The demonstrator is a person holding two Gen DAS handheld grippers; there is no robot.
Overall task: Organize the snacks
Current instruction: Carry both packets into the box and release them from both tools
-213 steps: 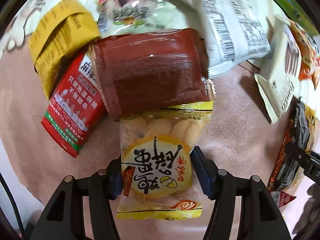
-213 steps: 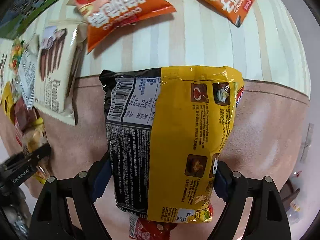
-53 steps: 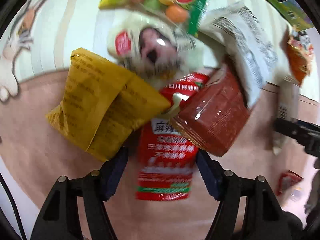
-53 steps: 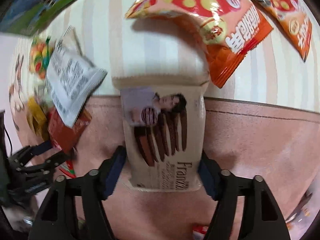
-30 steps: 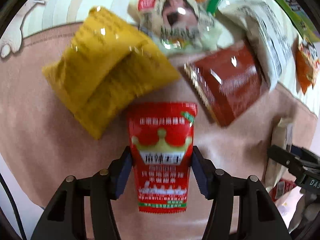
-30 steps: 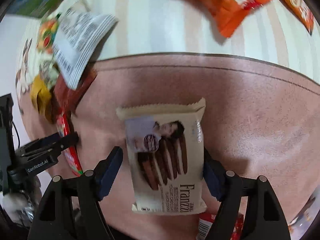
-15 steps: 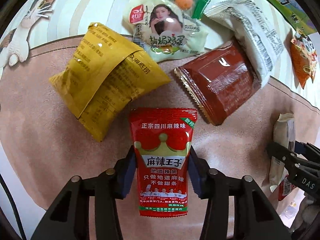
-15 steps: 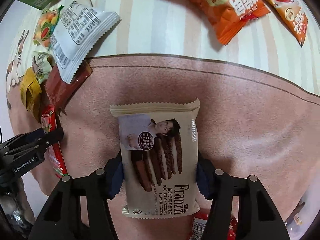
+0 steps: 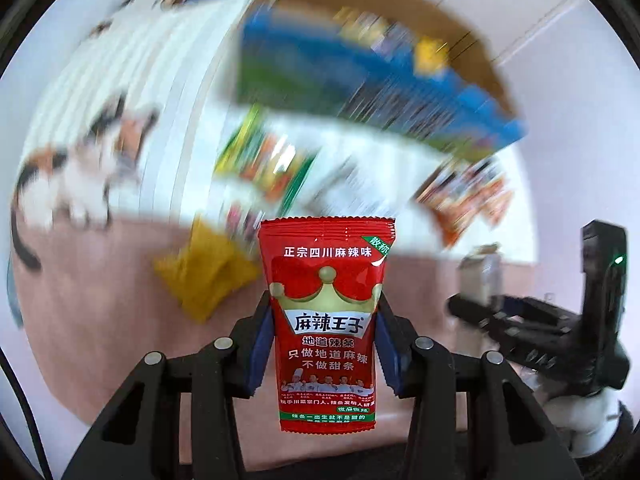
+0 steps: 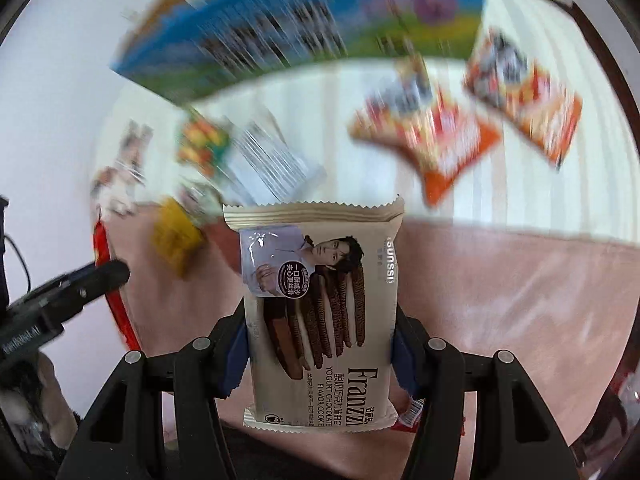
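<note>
Held clear above the pink mat: red spicy-strip packet (image 9: pixel 326 320) pinched in the left gripper (image 9: pixel 322 336), Franzzi cookie pack (image 10: pixel 320 316) in the right gripper (image 10: pixel 320 348), long axes along the fingers, open carton (image 9: pixel 360 76) beyond both at the far edge.

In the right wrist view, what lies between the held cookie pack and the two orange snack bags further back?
Between the cookie pack and the orange snack bags the right wrist view shows only bare pink mat and striped cloth.
</note>
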